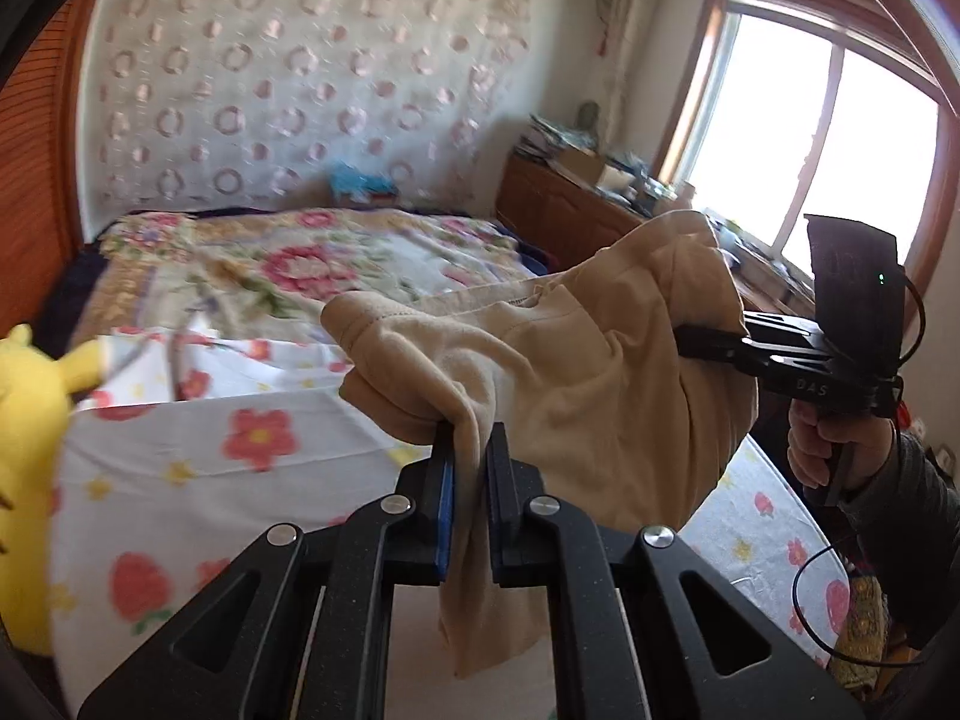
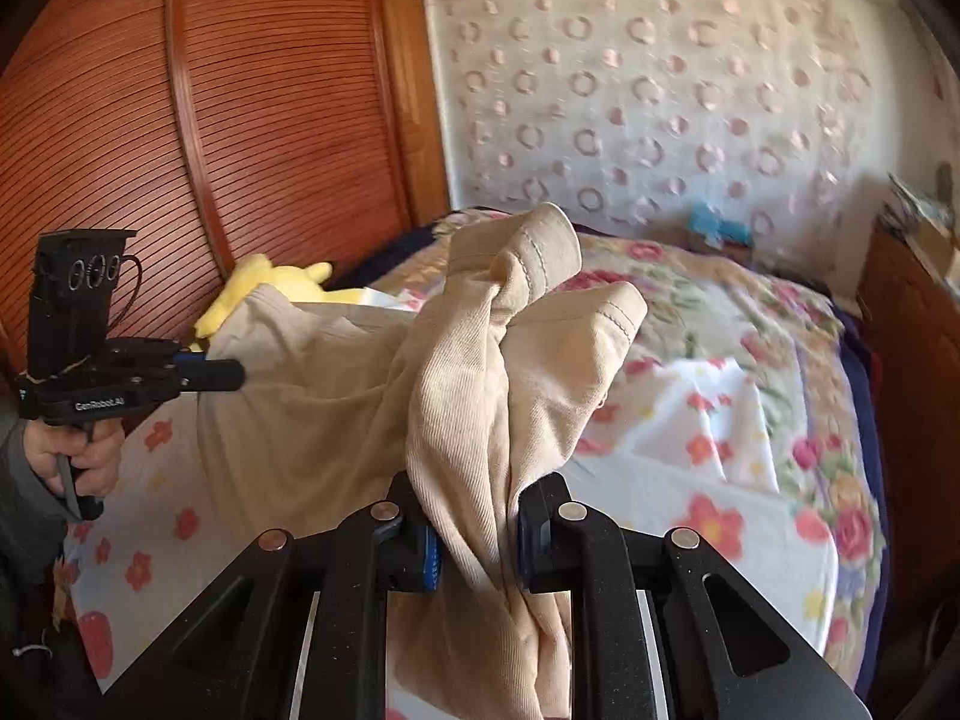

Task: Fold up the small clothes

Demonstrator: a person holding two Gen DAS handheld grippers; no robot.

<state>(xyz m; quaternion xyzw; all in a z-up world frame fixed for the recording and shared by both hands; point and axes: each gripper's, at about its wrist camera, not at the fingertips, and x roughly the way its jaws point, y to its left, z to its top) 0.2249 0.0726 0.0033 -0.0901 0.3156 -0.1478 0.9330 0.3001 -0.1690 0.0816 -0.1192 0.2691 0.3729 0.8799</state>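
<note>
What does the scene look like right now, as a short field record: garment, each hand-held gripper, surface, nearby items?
garment: beige garment, bunched, lifted off the bed, stretched between both grippers
left hand-held gripper: shut on one end of the fabric
right hand-held gripper: shut on a thick bunch at the other end
surface: bed with floral sheet
nearby: yellow plush toy at the bed edge
fold: not yet started

Above the bed (image 1: 252,450) hang one beige garment (image 1: 576,372) and two grippers, left gripper (image 1: 471,450) and right gripper (image 2: 474,516), beside one yellow plush toy (image 1: 30,420).
</note>
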